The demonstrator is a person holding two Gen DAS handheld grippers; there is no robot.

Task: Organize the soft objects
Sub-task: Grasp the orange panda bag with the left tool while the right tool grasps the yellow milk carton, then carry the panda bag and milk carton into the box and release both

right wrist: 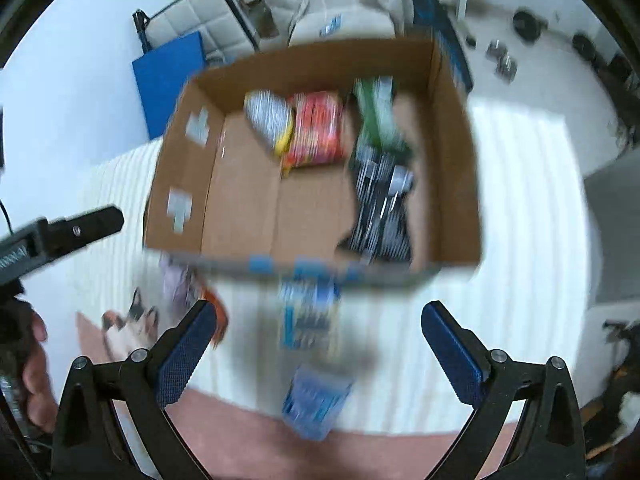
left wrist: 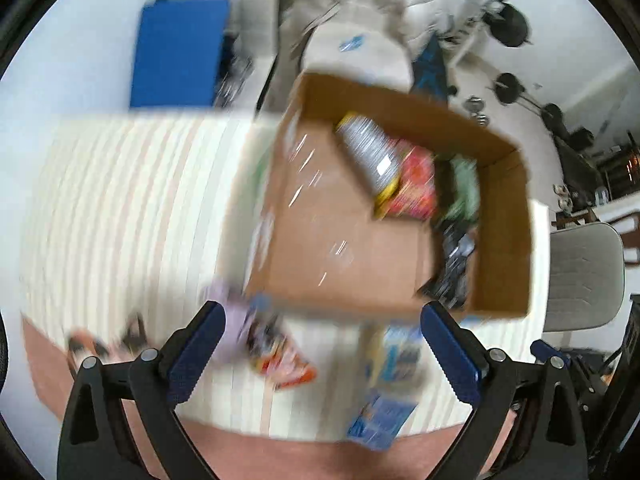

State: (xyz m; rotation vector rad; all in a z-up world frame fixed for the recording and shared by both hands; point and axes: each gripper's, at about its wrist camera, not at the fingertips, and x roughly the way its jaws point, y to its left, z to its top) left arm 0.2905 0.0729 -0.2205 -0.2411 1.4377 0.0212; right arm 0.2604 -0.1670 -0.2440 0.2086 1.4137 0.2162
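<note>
Both views are smeared with motion blur, so take the details loosely. Far left on the striped cloth (left wrist: 120, 200) covering the desk, a small plush-looking thing with dark ears (right wrist: 132, 320) lies at the cloth's edge; soft and light by the look of it, best pinched across the body. Next along, a pale purple soft item (left wrist: 228, 312) sits just beside the near left corner of the cardboard box (left wrist: 504, 240), and a crinkly orange-and-red packet (left wrist: 288, 364) lies right by it. That packet should be light, squashy and a bit slippery, so I would take it across the middle, not by a corner.

The left gripper (left wrist: 320, 356) has its fingers (left wrist: 196, 356) spread wide with nothing between them; the purple item and the packet lie just ahead of the left-hand finger, inside the opening, not touched.

Moving right, two blue packets: one (right wrist: 310, 316) against the box's near wall, another (right wrist: 314, 404) closer in at the cloth's edge. Flat, flimsy, likely to fold when lifted. The right gripper (right wrist: 320, 356) is also spread wide and empty, and both blue packets lie between its fingers (right wrist: 454, 354), roughly centred, the nearer one closest.

Inside the box sit a silver-and-yellow pack (right wrist: 268, 120), a red pack (right wrist: 316, 128), a green one (right wrist: 376, 116) and a dark one (right wrist: 384, 208), ranged along the back and right side; the left floor looks bare.
</note>
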